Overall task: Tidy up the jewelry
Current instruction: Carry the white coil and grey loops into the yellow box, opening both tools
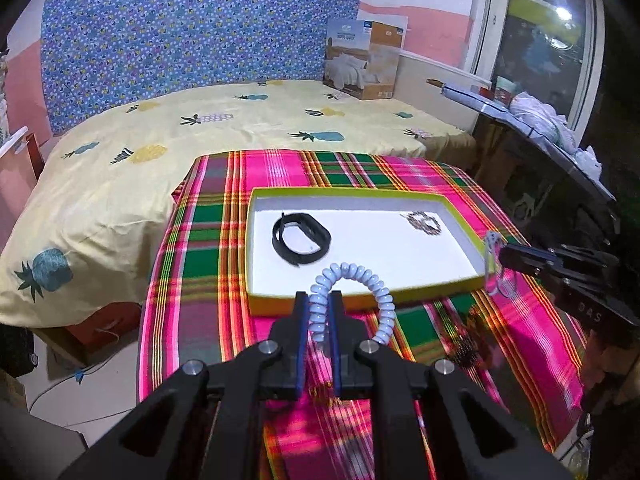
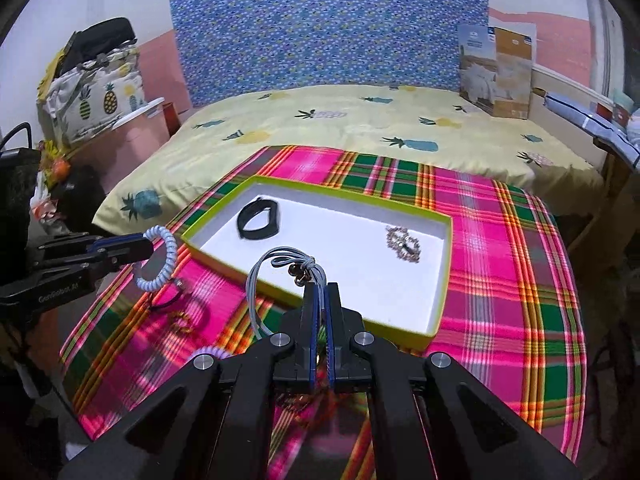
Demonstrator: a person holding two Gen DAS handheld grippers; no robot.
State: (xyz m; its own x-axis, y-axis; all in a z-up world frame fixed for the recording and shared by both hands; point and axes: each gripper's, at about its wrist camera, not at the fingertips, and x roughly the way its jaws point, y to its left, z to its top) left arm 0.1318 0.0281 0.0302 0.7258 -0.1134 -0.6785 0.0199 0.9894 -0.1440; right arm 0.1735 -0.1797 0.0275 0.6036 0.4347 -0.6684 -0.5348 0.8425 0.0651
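Left claw (image 1: pixel 319 298) clamped on a pale coil band (image 1: pixel 352 292), right claw (image 2: pixel 321 290) pinched on a grey cord loop (image 2: pixel 276 276) — both held near the tray (image 2: pixel 438 312). Risk: dangling loops snagging the rim, dropping outside onto the plaid cloth (image 2: pixel 500 280).

Bed with yellow pineapple-print cover (image 1: pixel 200 128) beyond the jaws, blue floral headboard (image 2: pixel 332 36) behind it, bedding box (image 1: pixel 366 60) far ahead to the right, plaid cloth (image 2: pixel 500 240) spread beneath the jaws, pineapple-print bag (image 2: pixel 100 96) far left
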